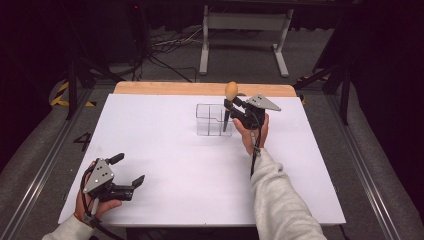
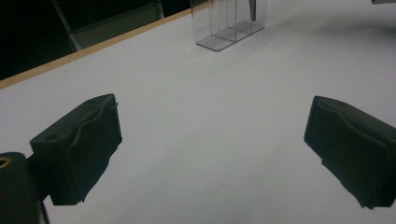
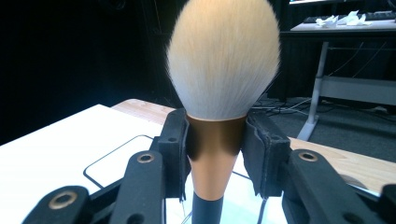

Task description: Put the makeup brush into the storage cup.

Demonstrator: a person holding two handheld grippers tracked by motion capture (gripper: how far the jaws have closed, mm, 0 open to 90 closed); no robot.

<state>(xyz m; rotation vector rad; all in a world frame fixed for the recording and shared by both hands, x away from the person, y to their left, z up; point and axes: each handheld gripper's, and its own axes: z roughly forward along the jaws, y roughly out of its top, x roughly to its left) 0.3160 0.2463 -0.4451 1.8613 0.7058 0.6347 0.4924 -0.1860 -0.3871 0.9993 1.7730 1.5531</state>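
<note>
Work in hand: we judge that we are lowering a makeup brush point(image 1: 229, 102) into the clear organiser point(image 1: 214, 120), handle first.
Right tongs point(image 1: 230, 103): closed on the brush, the pads pressing its copper ferrule from both sides; the right gripper view shows the pale bristle head point(image 3: 223, 58) standing upright above them.
Left tongs point(image 1: 128, 170): wide apart with nothing between them, resting low at the near left of the counter point(image 1: 165, 165), well apart from the organiser.
Where the brush is: upright over the right-hand side of the organiser, its dark handle pointing down at or just inside the rim; we cannot tell which compartment it is lined up with.
Where the organiser is: toward the far edge of the counter, standing free, nothing steadying it.
Risk, handle on a wall: if the handle tip meets a divider or the rim instead of an opening, the light clear box could slide or tip.
Risk, early release: if we let go while the brush stands high, it could drop hard and fall out sideways, the heavy head pulling it over.
Risk, tilt: a grip on the tapered ferrule may let the brush pivot.
Caution: we go down slowly and release low.
</note>
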